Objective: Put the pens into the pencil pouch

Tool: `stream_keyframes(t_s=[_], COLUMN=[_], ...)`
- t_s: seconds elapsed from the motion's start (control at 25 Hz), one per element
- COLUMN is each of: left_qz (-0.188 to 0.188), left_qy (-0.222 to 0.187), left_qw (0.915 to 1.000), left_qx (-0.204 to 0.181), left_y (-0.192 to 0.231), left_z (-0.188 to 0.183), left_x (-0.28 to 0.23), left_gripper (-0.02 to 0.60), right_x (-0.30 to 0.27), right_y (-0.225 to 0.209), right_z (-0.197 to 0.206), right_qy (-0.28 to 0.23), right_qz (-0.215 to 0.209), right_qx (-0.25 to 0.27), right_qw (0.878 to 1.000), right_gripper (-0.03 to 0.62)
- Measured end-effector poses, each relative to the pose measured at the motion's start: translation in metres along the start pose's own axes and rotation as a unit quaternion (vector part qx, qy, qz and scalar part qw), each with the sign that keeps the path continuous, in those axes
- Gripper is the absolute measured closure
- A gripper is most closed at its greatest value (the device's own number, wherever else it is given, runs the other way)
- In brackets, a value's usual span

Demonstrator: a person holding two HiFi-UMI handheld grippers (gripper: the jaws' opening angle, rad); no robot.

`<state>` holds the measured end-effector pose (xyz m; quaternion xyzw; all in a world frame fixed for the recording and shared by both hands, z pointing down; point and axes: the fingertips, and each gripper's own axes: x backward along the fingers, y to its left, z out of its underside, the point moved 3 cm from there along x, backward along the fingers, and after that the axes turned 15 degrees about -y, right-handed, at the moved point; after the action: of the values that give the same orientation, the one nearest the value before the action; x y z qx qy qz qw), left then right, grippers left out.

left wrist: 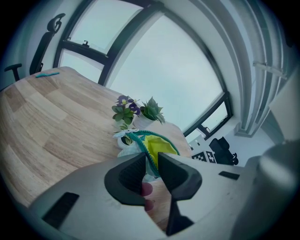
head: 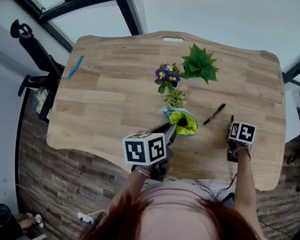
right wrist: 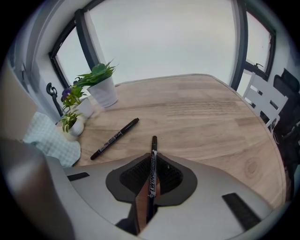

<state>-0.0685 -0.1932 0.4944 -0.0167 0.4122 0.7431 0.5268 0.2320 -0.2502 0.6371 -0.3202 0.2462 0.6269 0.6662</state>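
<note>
Nearest the lens in the right gripper view, the right gripper (right wrist: pixel 153 160) is clamping its two ribbed dark pads tightly on a black marker pen (right wrist: pixel 153 144). The pen is running straight along the jaws, its far end poking out over the wooden table (right wrist: pixel 206 117); whether that end is touching the wood I cannot tell. From the head view, this gripper is sitting at the near right of the table with its marker cube facing up. A second black marker pen (right wrist: pixel 115 138) is lying loose and slanted on the table to its left, between the held pen and the pencil pouch (head: pixel 182 122) and apart from both.

The left gripper (left wrist: pixel 151 158) is keeping its jaws narrow, pinching the pouch's teal zipper rim between them. The pouch's mouth is gaping open, showing yellow lining, and the pouch is resting near the table's middle, just in front of the plants. Three pots are standing behind it: a small pale-leaved plant (head: pixel 175 98) right beside the pouch, a purple-flowered plant (head: pixel 168 75), and a leafy green plant (head: pixel 200 64) farthest back. A teal pen-like object (head: pixel 75 66) is lying well apart near the far left edge. A black office chair (head: pixel 33 46) is standing beyond that edge.
</note>
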Motion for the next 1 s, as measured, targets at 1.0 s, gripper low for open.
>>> stream_keyframes(t_s=[1.0], left_qz=[0.021], left_qy=[-0.011], left_qw=[0.9996], left_qx=[0.013], left_y=[-0.003], left_z=[0.005], left_x=[0.005], left_gripper=[0.548], right_x=[0.071], right_y=[0.055], right_z=[-0.041], right_qy=[-0.163], right_qz=[-0.084], right_qx=[-0.043], right_qw=[0.982], right_gripper=[0.560])
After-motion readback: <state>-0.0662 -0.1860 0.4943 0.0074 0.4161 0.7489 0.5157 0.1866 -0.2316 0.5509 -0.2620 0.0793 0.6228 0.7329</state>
